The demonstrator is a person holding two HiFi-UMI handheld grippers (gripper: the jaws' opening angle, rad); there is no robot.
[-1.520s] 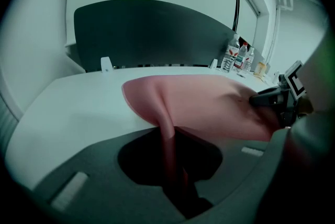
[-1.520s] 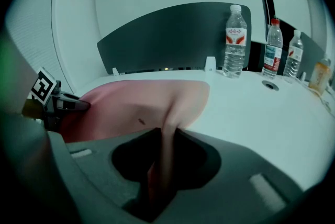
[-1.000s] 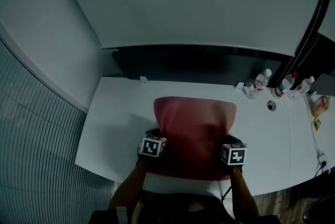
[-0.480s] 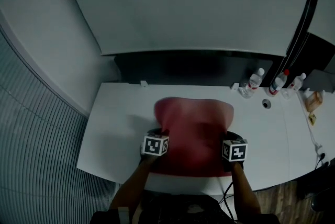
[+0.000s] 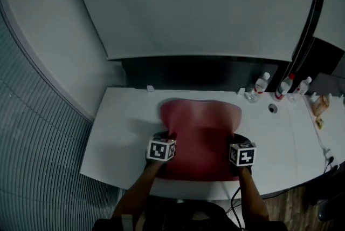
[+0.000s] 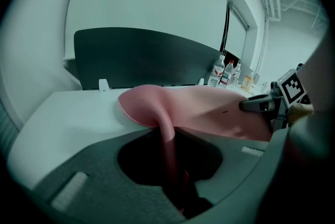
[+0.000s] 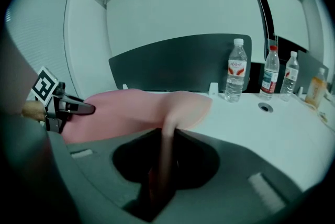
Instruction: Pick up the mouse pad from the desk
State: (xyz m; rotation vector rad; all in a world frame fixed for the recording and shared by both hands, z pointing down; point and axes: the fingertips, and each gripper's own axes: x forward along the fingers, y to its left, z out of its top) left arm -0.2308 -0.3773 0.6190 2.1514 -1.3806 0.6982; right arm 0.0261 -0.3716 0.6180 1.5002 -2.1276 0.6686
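Grasp was done, lift was partway.

- Left gripper [image 5: 163, 139]: jaws clenched on the near-left edge of the mouse pad [image 5: 200, 128]. The left gripper view showed the pink sheet pinched thin between the jaws [image 6: 175, 176] and fanning out beyond them.
- Right gripper [image 5: 239, 142]: same on the near-right edge, jaws clamped on the pad [image 7: 159, 173].
- The pad hung between the two grippers over the middle of the white tabletop [image 5: 116, 127]. Its near edge was held up off the surface and the sheet bowed and sagged away toward the far side.
- I could not tell whether the far edge was clear of the tabletop or resting on it. Both gripper views showed it very close to the surface.
- Water bottles [image 5: 261, 83] stood well apart at the far right, out of the way.

My read: pick nearly complete. What was left was to raise both grippers evenly until the whole pad hung free. The risk was the floppy sheet slipping from one pinch if the hands drifted apart.
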